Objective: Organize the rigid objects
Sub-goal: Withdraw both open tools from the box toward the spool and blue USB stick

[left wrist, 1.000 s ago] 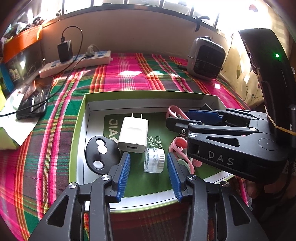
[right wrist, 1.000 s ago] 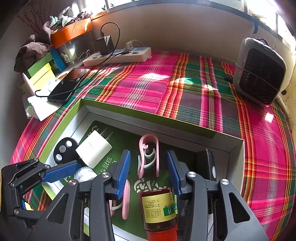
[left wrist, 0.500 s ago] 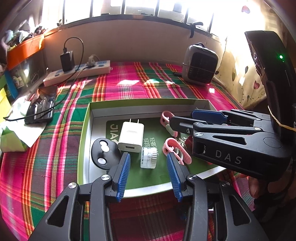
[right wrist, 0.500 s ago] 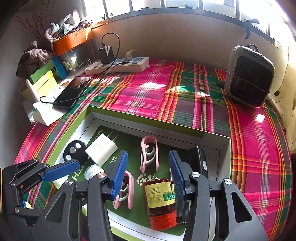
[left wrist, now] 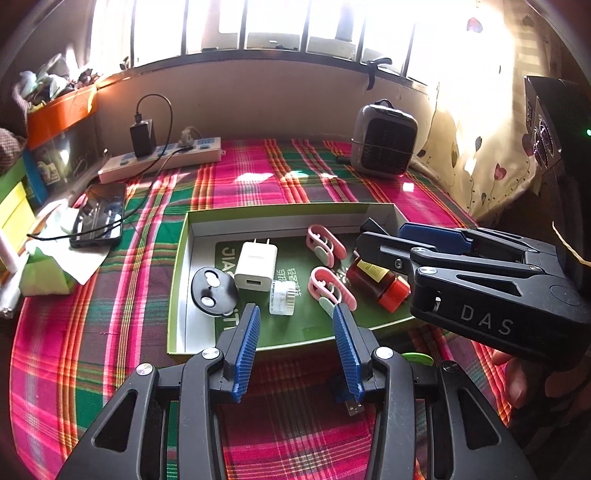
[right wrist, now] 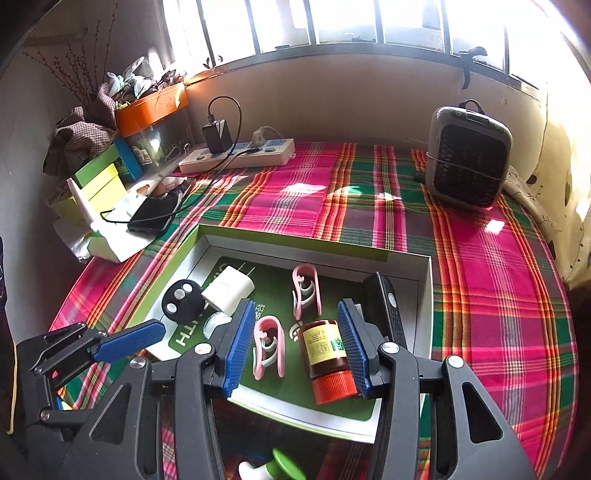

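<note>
A lived-in home, at a table by a barred window (right wrist: 332, 22). A plaid tablecloth (right wrist: 480, 295) covers the table; a small heater (right wrist: 469, 155) stands at its far right corner, a power strip (right wrist: 240, 157) at the far edge, a charging phone (left wrist: 98, 216) and stacked boxes (right wrist: 103, 177) to the left.

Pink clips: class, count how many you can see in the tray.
2. One pink clip lies near the middle of the tray; the other lies nearer the camera, left of the brown bottle. The grippers may hide more.
</note>
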`<state>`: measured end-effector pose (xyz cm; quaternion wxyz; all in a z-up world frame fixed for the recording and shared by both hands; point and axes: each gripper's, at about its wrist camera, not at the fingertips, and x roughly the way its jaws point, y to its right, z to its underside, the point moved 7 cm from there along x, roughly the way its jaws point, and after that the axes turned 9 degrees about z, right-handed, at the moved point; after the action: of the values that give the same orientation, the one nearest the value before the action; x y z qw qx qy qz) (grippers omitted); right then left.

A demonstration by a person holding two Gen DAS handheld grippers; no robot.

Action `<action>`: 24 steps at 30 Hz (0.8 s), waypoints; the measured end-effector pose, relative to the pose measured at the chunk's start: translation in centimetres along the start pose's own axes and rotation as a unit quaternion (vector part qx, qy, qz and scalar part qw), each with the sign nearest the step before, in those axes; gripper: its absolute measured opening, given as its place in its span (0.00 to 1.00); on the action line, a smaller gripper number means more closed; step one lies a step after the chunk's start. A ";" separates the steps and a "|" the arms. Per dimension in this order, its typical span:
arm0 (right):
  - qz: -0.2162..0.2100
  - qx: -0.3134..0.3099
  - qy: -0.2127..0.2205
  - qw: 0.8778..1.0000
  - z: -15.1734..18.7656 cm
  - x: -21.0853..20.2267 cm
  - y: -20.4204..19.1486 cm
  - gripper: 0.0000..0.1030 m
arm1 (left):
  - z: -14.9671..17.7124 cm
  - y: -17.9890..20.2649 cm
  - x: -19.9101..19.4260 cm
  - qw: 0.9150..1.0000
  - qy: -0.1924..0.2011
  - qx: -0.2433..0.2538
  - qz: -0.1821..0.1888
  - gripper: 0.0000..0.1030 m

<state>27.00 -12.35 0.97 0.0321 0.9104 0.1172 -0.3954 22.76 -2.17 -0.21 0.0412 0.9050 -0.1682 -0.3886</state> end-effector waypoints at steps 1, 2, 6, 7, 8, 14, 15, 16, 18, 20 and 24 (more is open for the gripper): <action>0.001 0.000 0.003 1.000 0.1 -0.4 0.0 0.46 | 0.1 0.1 -0.2 1.000 0.002 -0.001 0.000 0.39; 0.003 0.002 0.005 1.000 0.3 -0.8 0.0 0.46 | 0.2 0.2 -0.4 1.000 0.003 0.000 0.001 0.39; 0.005 0.009 0.012 1.000 1.1 -2.1 0.2 0.47 | 0.7 0.4 -1.1 1.000 0.007 -0.001 0.004 0.39; 0.005 0.012 0.014 1.000 1.3 -2.5 0.3 0.47 | 0.9 0.5 -1.3 1.000 0.008 -0.003 0.004 0.39; 0.006 0.015 0.016 1.000 1.5 -2.8 0.4 0.47 | 1.0 0.5 -1.5 1.000 0.009 -0.004 0.005 0.39; 0.015 0.030 0.021 0.999 3.2 -4.0 1.0 0.47 | 1.8 0.7 -2.5 1.000 0.016 -0.009 0.013 0.39; 0.013 0.034 0.021 0.999 3.5 -4.2 1.1 0.47 | 1.9 0.8 -2.7 1.000 0.016 -0.009 0.015 0.39; 0.014 0.036 0.021 0.999 3.9 -4.3 1.3 0.47 | 2.1 0.9 -2.8 1.000 0.017 -0.009 0.018 0.39; 0.018 0.039 0.023 0.999 4.5 -4.7 1.6 0.47 | 2.5 1.0 -3.0 1.000 0.016 -0.011 0.022 0.39; 0.023 0.043 0.025 0.999 5.1 -5.1 1.9 0.47 | 2.9 1.0 -3.2 1.000 0.015 -0.012 0.025 0.39; 0.023 0.054 0.024 0.998 6.2 -5.5 2.6 0.47 | 3.6 0.9 -3.4 0.999 0.013 -0.018 0.032 0.39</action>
<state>19.61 -16.81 0.62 -0.0106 0.9227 0.0754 -0.3780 17.76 -1.66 -0.18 0.0716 0.9032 -0.1897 -0.3783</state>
